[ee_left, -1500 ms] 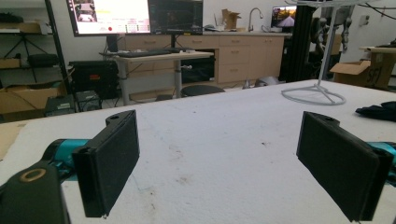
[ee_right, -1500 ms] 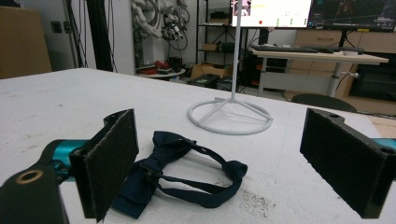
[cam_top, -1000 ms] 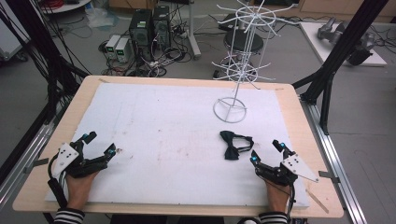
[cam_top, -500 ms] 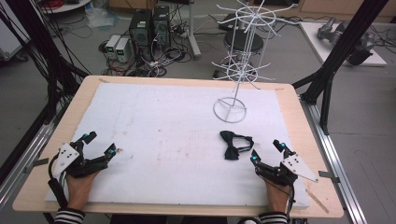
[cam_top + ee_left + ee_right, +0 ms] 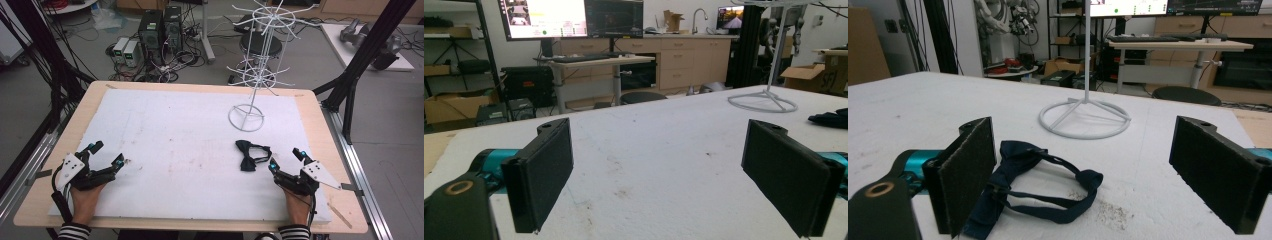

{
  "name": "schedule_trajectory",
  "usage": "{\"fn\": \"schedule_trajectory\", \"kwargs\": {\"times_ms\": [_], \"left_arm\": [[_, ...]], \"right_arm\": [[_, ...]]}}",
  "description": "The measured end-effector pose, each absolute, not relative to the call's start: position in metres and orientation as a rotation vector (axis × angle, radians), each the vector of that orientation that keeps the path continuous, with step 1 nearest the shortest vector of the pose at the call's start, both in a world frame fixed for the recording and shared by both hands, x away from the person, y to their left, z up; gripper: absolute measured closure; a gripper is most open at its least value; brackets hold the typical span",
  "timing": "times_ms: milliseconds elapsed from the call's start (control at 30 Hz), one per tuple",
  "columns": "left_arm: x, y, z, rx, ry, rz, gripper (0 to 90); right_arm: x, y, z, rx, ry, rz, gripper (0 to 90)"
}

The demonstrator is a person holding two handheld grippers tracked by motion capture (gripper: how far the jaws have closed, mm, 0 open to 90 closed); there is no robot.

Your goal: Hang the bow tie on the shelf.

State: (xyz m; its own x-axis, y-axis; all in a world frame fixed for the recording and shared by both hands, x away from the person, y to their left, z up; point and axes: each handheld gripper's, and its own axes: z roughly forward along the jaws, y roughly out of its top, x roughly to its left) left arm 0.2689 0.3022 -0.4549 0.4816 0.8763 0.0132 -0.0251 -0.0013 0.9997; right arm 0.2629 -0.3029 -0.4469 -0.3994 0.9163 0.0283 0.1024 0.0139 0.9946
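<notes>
No legible text, label, brand, number or sign appears in any view. The monitors (image 5: 571,17) behind the table in the left gripper view carry bright on-screen windows, and the screen strip (image 5: 1168,7) at the top of the right gripper view does likewise, but their contents are too small and blurred to read. The cardboard box (image 5: 809,76) at the right edge of the left gripper view bears a dark printed mark that cannot be made out.
</notes>
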Motion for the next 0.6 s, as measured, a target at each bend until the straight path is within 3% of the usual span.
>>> {"fn": "schedule_trajectory", "kwargs": {"times_ms": [600], "left_arm": [[0.269, 0.302, -0.455, 1.401, 0.809, 0.849, 13.6]], "right_arm": [[0.287, -0.298, -0.417, 1.188, 1.759, 1.334, 10.6]]}}
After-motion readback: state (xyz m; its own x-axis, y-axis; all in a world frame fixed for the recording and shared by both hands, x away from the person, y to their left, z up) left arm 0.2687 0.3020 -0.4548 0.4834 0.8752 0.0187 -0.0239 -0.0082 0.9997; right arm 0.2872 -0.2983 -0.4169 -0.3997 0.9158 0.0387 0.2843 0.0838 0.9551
